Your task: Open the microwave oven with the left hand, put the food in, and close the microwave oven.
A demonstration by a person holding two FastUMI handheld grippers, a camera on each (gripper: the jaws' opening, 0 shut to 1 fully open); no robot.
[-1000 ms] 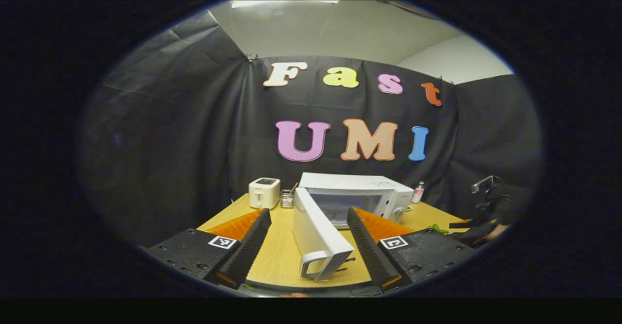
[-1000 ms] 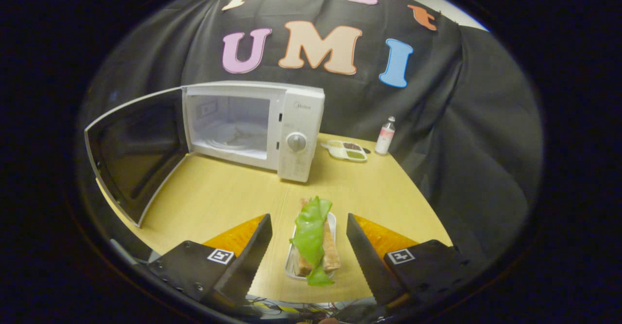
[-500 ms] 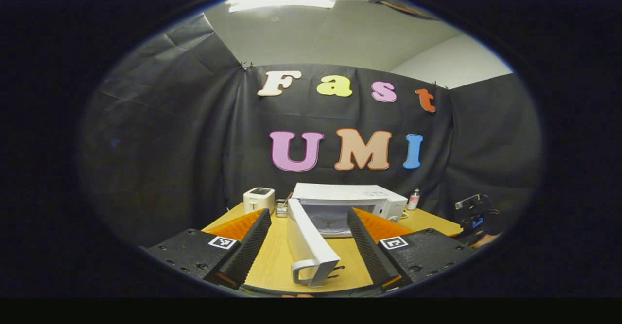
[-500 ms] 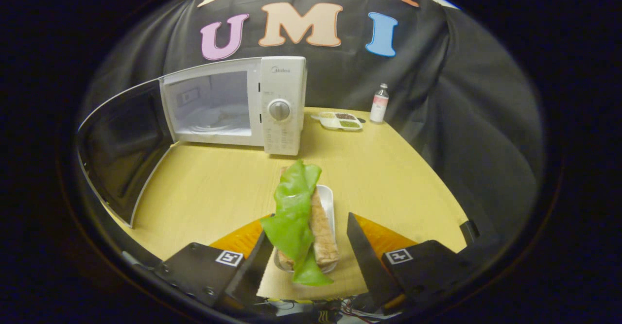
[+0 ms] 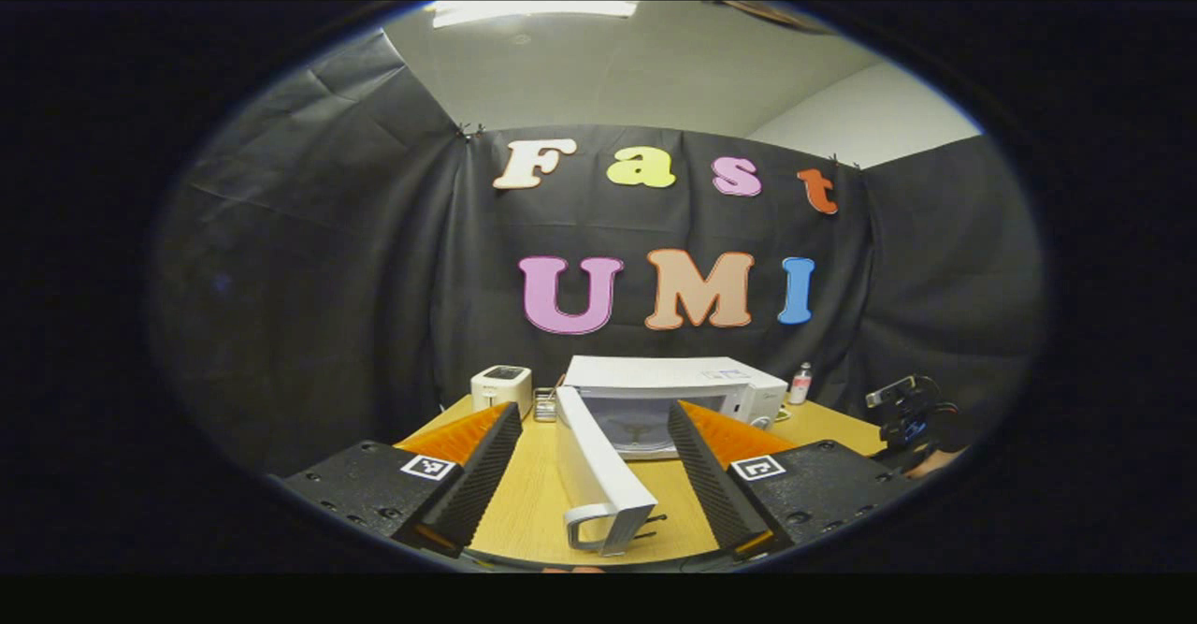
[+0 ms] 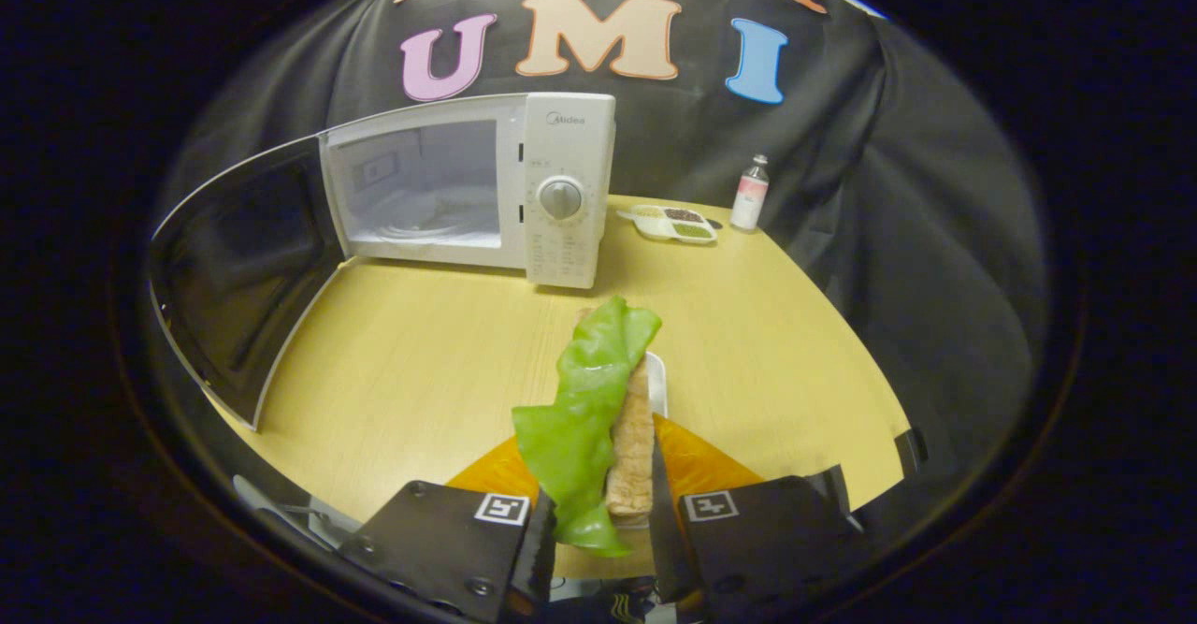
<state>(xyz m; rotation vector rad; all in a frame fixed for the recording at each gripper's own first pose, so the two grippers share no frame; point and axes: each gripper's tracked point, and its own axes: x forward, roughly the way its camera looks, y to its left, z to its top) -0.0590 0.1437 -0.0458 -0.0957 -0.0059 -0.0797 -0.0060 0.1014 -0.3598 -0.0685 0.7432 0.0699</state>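
The white microwave (image 6: 561, 194) stands at the back of the wooden table (image 6: 421, 362), its cavity (image 6: 421, 194) bare. Its door (image 6: 238, 268) is swung wide to the left. In the left gripper view the door (image 5: 598, 470) juts toward me, handle (image 5: 587, 523) nearest. My left gripper (image 5: 593, 411) hangs open, apart from the door. The food is a bread slice (image 6: 634, 437) under a green lettuce leaf (image 6: 589, 390) on a narrow white tray (image 6: 657, 373). My right gripper (image 6: 598, 516) is shut on the tray's near end. The hand with that gripper (image 5: 912, 413) shows at right.
A white toaster (image 5: 501, 387) and a small metal holder (image 5: 544, 404) stand left of the microwave. Right of it are a divided dish (image 6: 675, 224) and a small bottle (image 6: 750, 194). The table's rounded front edge runs close below both grippers.
My right gripper has moved forward over the tray and its fingers have come together on it. The left gripper has drawn back a little from the open door.
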